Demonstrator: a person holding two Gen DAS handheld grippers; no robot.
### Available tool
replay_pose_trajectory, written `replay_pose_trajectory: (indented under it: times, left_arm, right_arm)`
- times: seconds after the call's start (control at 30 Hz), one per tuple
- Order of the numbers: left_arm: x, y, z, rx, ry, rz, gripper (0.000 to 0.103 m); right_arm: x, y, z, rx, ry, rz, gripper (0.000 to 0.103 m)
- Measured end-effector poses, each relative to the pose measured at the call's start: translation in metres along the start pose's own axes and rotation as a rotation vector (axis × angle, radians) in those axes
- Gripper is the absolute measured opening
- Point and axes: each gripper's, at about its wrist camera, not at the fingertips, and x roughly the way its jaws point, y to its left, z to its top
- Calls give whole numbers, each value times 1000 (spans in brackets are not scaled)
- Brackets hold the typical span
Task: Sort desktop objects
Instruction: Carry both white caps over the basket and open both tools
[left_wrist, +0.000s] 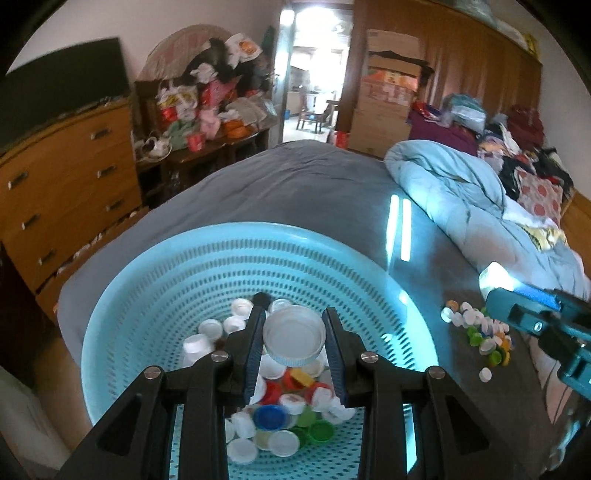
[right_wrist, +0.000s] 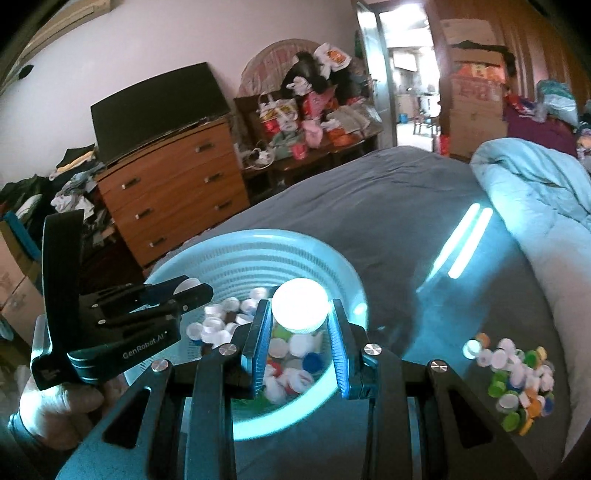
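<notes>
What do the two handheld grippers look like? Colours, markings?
Both are black scissor-style linkages with silver pivot bolts and ribbed blue fingers. The left gripper has a black body with white "GenRobot.AI" lettering; the right gripper matches it in build.

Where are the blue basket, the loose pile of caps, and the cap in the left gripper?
blue basket (left_wrist: 155, 291): left wrist view, bare inner wall.
loose pile of caps (right_wrist: 517, 384): right wrist view, middle.
large white cap (left_wrist: 294, 330): left wrist view, hollow inside.
</notes>
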Motion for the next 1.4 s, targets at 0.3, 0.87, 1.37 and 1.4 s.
replay_pose_trajectory:
  times: [0.3,0.87,1.37,1.4]
  left_arm:
    - [34,41,-11,-92,162,-19,34]
    - [38,46,-15,-100,162,-30,34]
    - [32,46,-12,-109,117,36,102]
    - [32,46,-12,-112,116,38,102]
  right_arm:
    - [41,12,3,36,118,66,27]
    - [46,15,3,31,136,74,27]
    - [41,18,5,18,108,63,66]
    - [41,18,5,16,109,64,66]
